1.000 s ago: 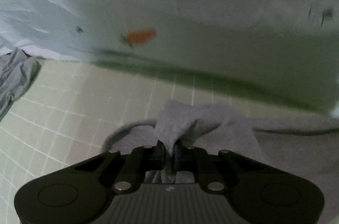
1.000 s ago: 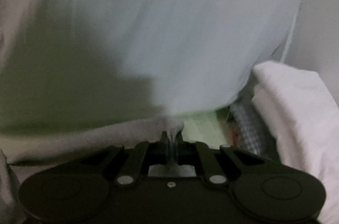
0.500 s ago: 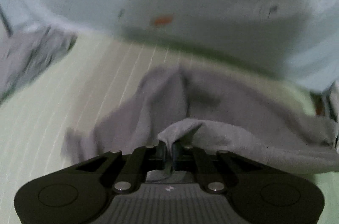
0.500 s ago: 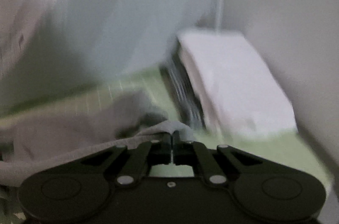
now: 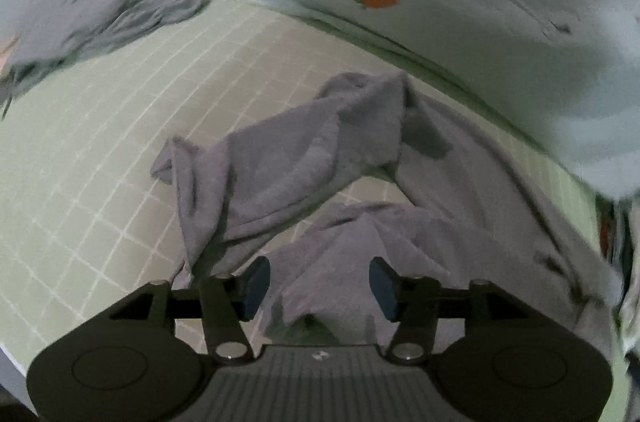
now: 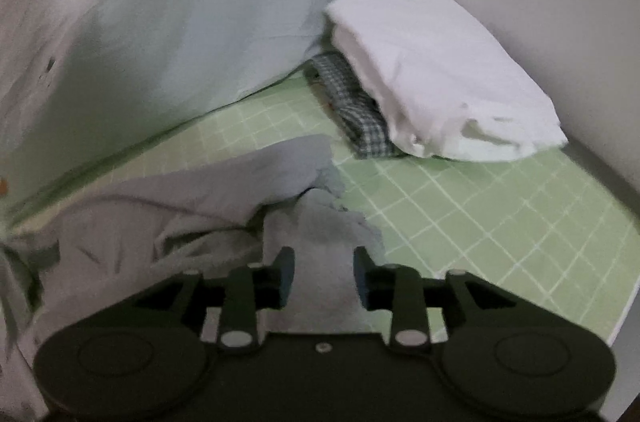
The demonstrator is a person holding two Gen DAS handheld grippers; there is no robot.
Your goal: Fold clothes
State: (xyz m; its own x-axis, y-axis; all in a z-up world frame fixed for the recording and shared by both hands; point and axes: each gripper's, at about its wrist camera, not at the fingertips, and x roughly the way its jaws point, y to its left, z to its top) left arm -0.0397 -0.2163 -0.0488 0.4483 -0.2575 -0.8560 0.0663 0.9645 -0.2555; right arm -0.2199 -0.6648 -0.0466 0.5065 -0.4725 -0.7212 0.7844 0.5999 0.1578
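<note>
Both grippers, left gripper (image 5: 318, 282) and right gripper (image 6: 324, 276), had their jaws apart, holding nothing. The grey garment (image 5: 304, 158) lay rumpled on the green mat (image 5: 100, 150), unfolded; a white folded pile (image 6: 436, 74) sat at two o'clock.

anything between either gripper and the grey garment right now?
Nothing visible. The grey garment lies crumpled on the green mat, directly under and ahead of the open left gripper and open right gripper. The folded white cloth and checked cloth sit clear, further right.
</note>
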